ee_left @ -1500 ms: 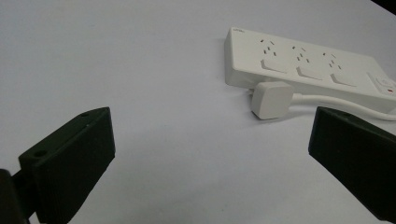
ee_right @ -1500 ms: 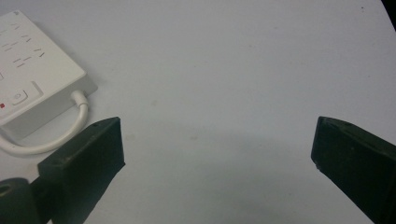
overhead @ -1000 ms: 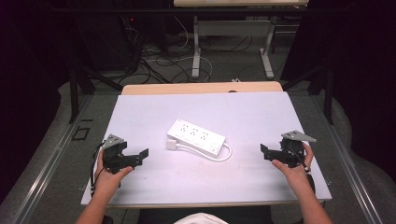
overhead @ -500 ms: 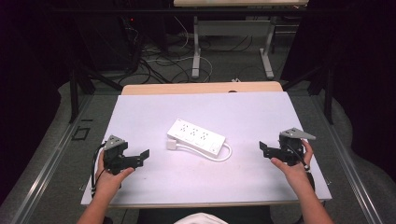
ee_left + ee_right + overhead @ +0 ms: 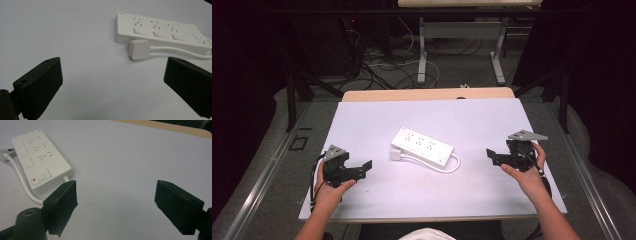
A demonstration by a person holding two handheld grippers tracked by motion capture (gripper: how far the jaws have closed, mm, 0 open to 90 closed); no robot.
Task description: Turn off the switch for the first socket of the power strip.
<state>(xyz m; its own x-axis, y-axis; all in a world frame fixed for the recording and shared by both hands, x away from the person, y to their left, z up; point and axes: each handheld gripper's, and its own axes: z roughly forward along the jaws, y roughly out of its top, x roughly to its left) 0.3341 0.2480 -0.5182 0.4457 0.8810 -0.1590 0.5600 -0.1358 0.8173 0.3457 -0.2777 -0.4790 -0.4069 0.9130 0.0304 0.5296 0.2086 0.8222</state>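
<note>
Power strip (image 5: 422, 148) mid-table, between claws | left claw (image 5: 366, 166) released | right claw (image 5: 492, 155) released

Both hands hold the left gripper (image 5: 362, 167) and right gripper (image 5: 492, 156) low, jaws spread wide

You see a white rectangular plastic power strip (image 5: 422, 146) lying flat mid-table, angled from ten toward four o'clock, its white cord (image 5: 432, 165) looping back to a square white plug (image 5: 396, 154) touching its ten o'clock end.
</note>
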